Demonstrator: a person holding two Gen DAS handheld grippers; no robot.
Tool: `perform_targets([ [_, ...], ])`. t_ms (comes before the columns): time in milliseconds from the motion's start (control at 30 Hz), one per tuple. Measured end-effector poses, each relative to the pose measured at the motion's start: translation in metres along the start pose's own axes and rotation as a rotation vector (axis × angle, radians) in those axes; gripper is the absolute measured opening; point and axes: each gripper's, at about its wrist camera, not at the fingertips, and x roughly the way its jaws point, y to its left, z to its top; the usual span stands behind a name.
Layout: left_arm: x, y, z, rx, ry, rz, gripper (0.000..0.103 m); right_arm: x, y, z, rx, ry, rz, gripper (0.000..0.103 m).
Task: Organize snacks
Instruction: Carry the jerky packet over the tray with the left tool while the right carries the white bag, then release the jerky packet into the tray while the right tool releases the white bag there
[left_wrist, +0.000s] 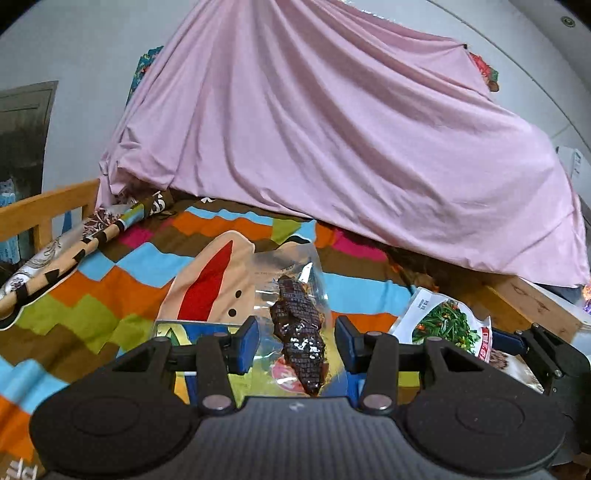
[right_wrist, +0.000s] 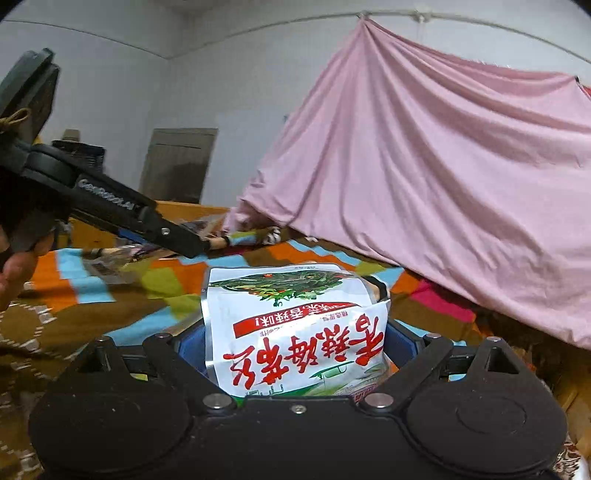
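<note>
Holding a clear snack pack (left_wrist: 297, 332) between its 2 nearly closed fingers, the left gripper (left_wrist: 297, 341) hangs over the bright blanket (left_wrist: 110, 280), while the right gripper (right_wrist: 295, 347), spread wide, squeezes a white snack bag (right_wrist: 295, 332).

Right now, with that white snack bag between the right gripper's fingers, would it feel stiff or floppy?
Probably floppy: the white snack bag is thin printed film, creased and bulging between the right gripper. It likely weighs little for its size, since it looks puffed. The glossy film may be slippery, so it could slide if squeezed loosely.
</note>
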Motion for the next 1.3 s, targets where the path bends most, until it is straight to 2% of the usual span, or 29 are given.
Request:
perform_targets([
  [300,0.082,0.029,-0.039,0.002,0.085,0.008,0.048,0.091,-0.016,-0.046,0.083,0.13,-0.067,0.094],
  [567,0.137,0.047,-0.074,-0.02,0.168,0.023,0.048,0.141,-0.012,-0.099,0.14,0.253,-0.067,0.094],
  [900,0.167,0.048,-0.107,0.002,0.24,0.046,0.048,0.157,-0.017,-0.136,0.182,0.311,-0.065,0.094],
  [1300,0.175,0.051,-0.118,-0.004,0.284,0.07,0.049,0.158,-0.018,-0.137,0.176,0.303,-0.053,0.097],
])
